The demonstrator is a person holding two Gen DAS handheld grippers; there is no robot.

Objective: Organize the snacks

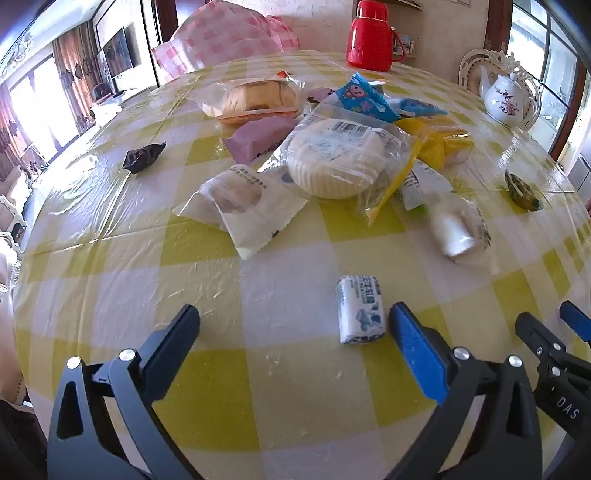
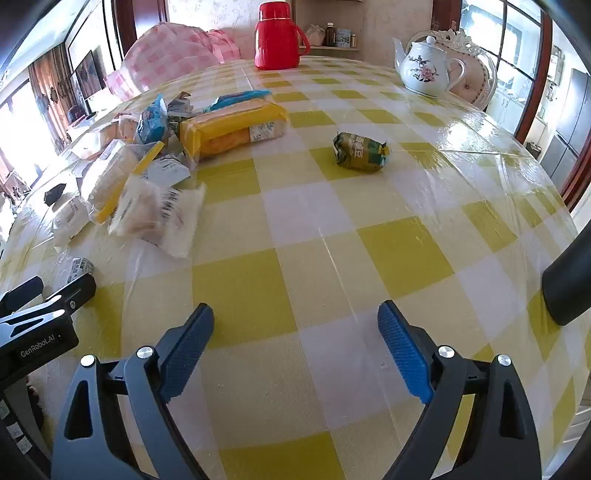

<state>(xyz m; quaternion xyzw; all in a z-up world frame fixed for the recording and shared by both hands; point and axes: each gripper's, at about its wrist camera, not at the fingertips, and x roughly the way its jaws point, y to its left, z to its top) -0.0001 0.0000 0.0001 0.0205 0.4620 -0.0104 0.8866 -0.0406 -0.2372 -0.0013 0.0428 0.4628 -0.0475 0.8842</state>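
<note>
A heap of wrapped snacks lies mid-table: a round white cake pack [image 1: 334,162], a purple pack [image 1: 258,138], a bread pack [image 1: 255,98], a blue pack [image 1: 364,98] and a yellow pack [image 1: 439,142] [image 2: 231,129]. A small white-and-blue pack [image 1: 360,310] lies alone just ahead of my left gripper [image 1: 293,319], beside its right finger. A green pack [image 2: 360,151] lies alone ahead of my right gripper [image 2: 295,317]. A black pack [image 1: 144,157] lies far left. Both grippers are open and empty, side by side above the cloth.
The yellow-and-white checked tablecloth [image 2: 332,240] sits under clear plastic. A red thermos [image 2: 279,35] and a white teapot [image 2: 424,70] stand at the far edge. A pink checked cover [image 1: 225,40] lies beyond the table. A dark object [image 2: 569,280] juts in at right.
</note>
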